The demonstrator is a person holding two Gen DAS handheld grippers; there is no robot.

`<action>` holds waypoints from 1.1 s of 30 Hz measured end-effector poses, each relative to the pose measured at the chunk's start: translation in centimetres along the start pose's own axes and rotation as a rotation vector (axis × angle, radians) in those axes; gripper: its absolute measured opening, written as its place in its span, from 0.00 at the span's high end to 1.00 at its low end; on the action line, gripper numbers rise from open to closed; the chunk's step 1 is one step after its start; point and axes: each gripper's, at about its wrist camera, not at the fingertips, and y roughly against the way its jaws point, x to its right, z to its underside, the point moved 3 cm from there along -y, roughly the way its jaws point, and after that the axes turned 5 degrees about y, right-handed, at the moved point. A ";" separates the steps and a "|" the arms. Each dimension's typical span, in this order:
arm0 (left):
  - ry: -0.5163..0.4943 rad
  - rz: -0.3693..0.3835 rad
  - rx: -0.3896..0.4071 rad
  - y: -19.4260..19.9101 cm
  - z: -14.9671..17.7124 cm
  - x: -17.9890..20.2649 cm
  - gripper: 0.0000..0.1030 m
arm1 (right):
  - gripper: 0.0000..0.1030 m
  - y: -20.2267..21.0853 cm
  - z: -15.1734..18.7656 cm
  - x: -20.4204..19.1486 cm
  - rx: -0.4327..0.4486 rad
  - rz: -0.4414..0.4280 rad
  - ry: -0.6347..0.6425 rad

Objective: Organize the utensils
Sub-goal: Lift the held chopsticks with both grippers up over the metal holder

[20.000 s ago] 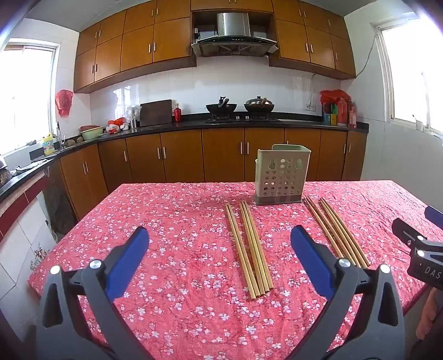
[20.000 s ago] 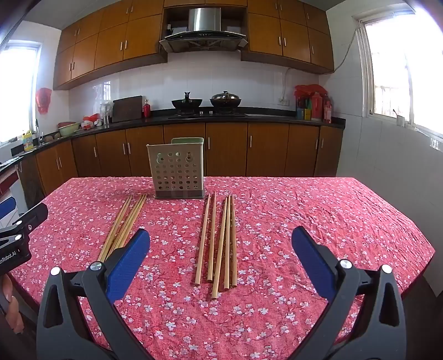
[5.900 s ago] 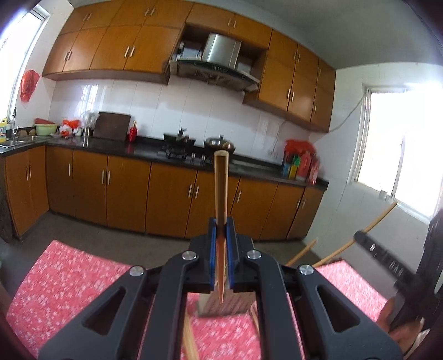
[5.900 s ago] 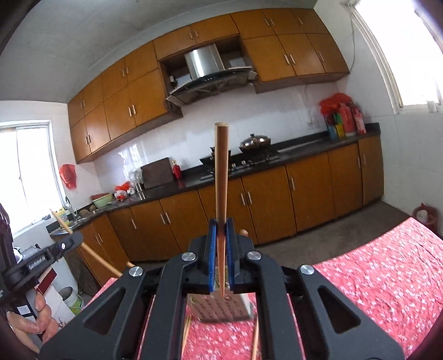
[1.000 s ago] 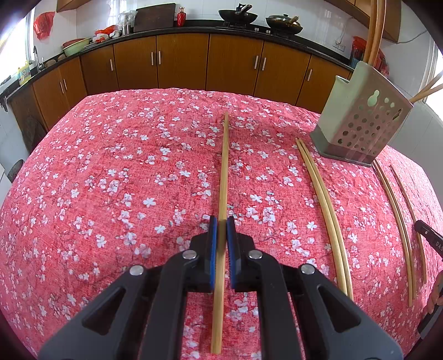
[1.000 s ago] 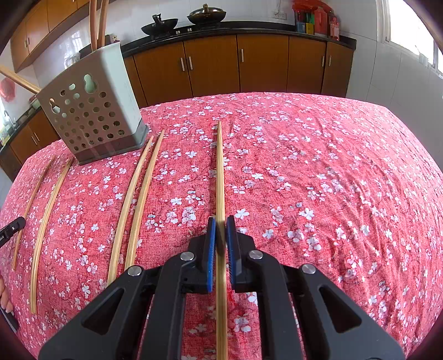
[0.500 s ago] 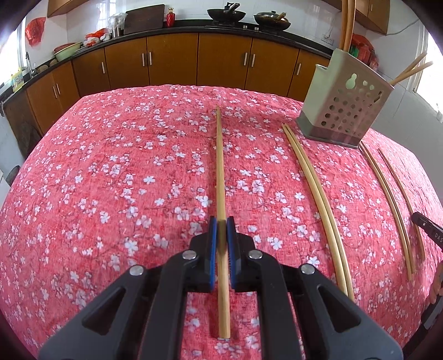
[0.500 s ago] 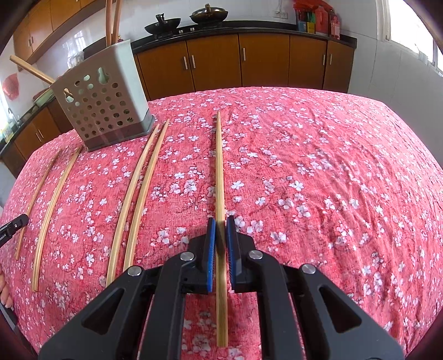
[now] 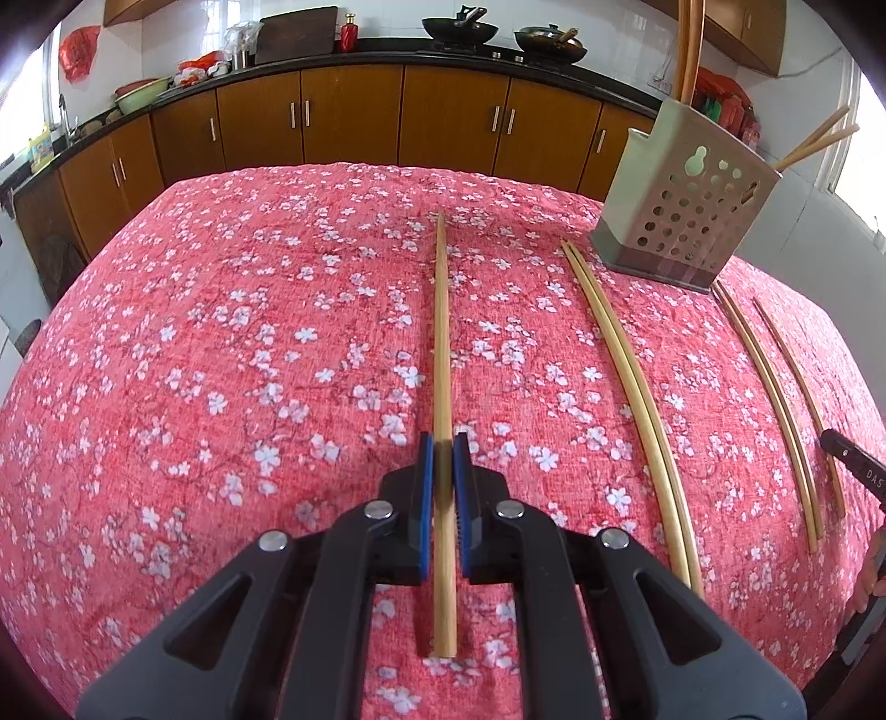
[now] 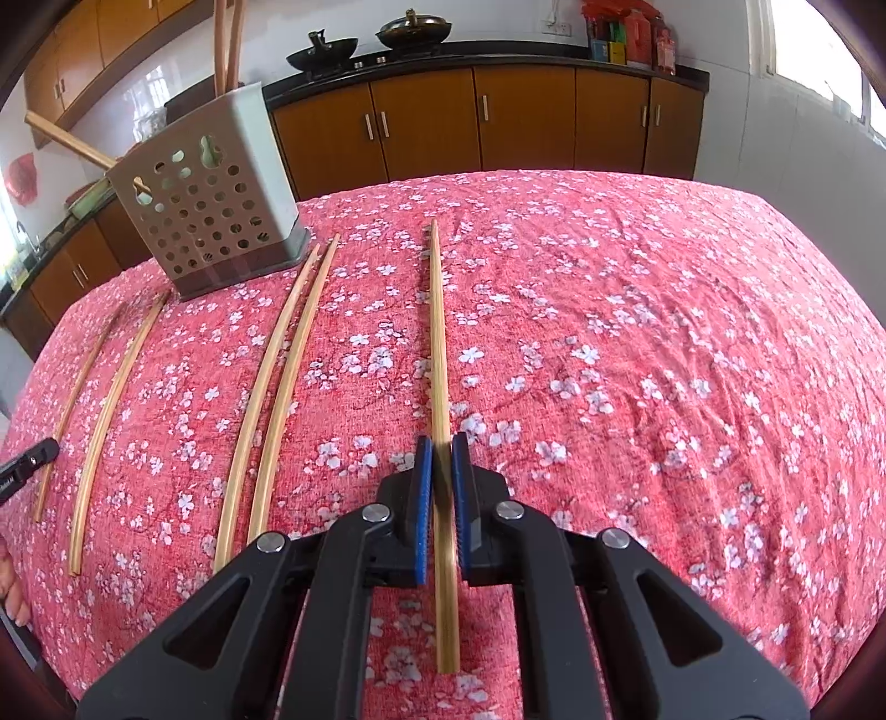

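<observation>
A: Near end first. Left gripper [image 9: 443, 459] clenched on left-held chopstick [image 9: 441, 332], blue fingers [image 9: 424, 498] pinching close to the butt end. Same on the other side: right gripper [image 10: 442, 459] clamped on right-held chopstick [image 10: 437, 343], also gripped near its end.

B: Lifted or flat?

A: Can't tell. Both running straight away across the tabletop [image 9: 221, 360], far tips low to the cloth at least.

B: Risks?

A: Leverage, mostly. Long, thin, smooth bamboo, slightly tapered, pinched at one end only. Likely to pivot between the pads on the swing up, then droop or slip out. Some blur right at the pinch on both views, so no verdict on bite quality.

B: Cloth?

A: Red floral weave, nubby, soft wrinkles. Could snag a dragged tip, bunch up and shift the loose sticks: inner left pair [image 9: 626, 387] just beside the held one, inner right pair [image 10: 277, 387] likewise, outer ones [image 10: 111, 387] further over toward the holder side.

B: Holder?

A: Holder [image 9: 686, 221] at the far side, between the two groups. Grey-beige box, perforated walls, darker base, probably light plastic. Already carrying stored chopsticks [image 9: 689, 50], some upright, some leaning out over the rim.

B: So?

A: Easy to tip with a long lever hitting the rim. Also possible: clashing with the leaning sticks on insertion, or both grippers converging on one opening together. Better staggered, tips entering steeply.
</observation>
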 end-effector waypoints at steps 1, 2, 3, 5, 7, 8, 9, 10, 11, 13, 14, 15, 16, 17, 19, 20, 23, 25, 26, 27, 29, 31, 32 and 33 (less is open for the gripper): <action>0.000 0.002 0.000 0.1 0.1 -0.1 0.91 | 0.92 0.2 0.1 0.1 0.002 0.001 -0.007; -0.001 -0.002 -0.002 0.2 0.2 -0.1 0.92 | 0.92 0.5 0.2 0.3 0.009 0.000 -0.016; -0.001 -0.006 -0.003 0.3 0.2 -0.2 0.92 | 0.92 0.8 0.1 0.5 0.018 0.000 -0.024; 0.008 -0.003 0.002 0.9 -0.1 -0.6 0.92 | 0.92 1.8 -0.3 0.9 0.053 -0.001 -0.039; 0.014 0.008 0.033 2.0 -0.7 -0.8 0.92 | 0.92 2.9 -0.9 1.2 0.088 0.003 -0.046; 0.014 0.013 0.052 2.7 -1.1 -0.8 0.92 | 0.92 3.6 -1.3 1.4 0.107 0.004 -0.049; 0.013 0.016 0.069 3.2 -1.5 -0.7 0.92 | 0.92 4.0 -1.6 1.5 0.119 0.005 -0.052; 0.010 0.020 0.096 4.2 -2.0 -0.6 0.92 | 0.92 4.5 -1.9 1.7 0.136 0.007 -0.056; 0.009 0.023 0.110 4.6 -2.4 -0.5 0.92 | 0.92 5.1 -2.3 1.8 0.154 0.010 -0.060; 0.011 0.033 0.154 6.0 -3.2 -0.4 0.92 | 0.92 6.1 -2.9 2.0 0.188 0.014 -0.069; 0.017 0.040 0.174 6.6 -3.7 -0.4 0.92 | 0.92 6.7 -3.3 2.1 0.211 0.012 -0.074; 0.027 0.055 0.202 7.6 -4.2 -0.4 0.92 | 0.92 7.0 -3.6 2.1 0.224 0.010 -0.076; 0.034 0.065 0.220 8.1 -4.8 -0.3 0.92 | 0.92 7.7 -4.0 2.1 0.251 0.008 -0.078; 0.042 0.074 0.239 8.6 -5.2 -0.3 0.92 | 0.92 8.0 -4.2 2.0 0.264 0.006 -0.079; 0.062 0.091 0.281 9.9 -6.2 -0.2 0.92 | 0.92 9.1 -4.8 1.9 0.304 0.003 -0.079; 0.068 0.095 0.296 10.4 -6.5 -0.2 0.92 | 0.92 9.4 -5.1 1.9 0.319 0.006 -0.079; 0.082 0.102 0.338 11.5 -7.5 -0.3 0.92 | 0.92 10.1 -5.7 1.7 0.351 0.012 -0.078; 0.089 0.107 0.353 11.9 -8.1 -0.2 0.93 | 0.92 10.4 -5.9 1.6 0.361 0.012 -0.077; 0.091 0.109 0.355 12.0 -8.2 -0.2 0.93 | 0.92 10.5 -6.1 1.6 0.366 0.012 -0.075; 0.092 0.109 0.359 12.1 -8.4 -0.2 0.93 | 0.92 10.6 -6.3 1.5 0.370 0.012 -0.071; 0.087 0.104 0.364 12.2 -8.5 0.1 0.93 | 0.92 10.7 -6.5 1.4 0.375 0.013 -0.065; 0.080 0.106 0.365 12.4 -9.0 0.4 0.93 | 0.92 10.9 -7.1 1.2 0.385 0.010 -0.055; 0.072 0.109 0.371 12.7 -9.3 0.7 0.93 | 0.92 11.3 -7.7 0.8 0.398 0.006 -0.044; 0.062 0.114 0.381 13.1 -9.7 1.1 0.93 | 0.92 11.6 -8.0 0.5 0.409 0.004 -0.038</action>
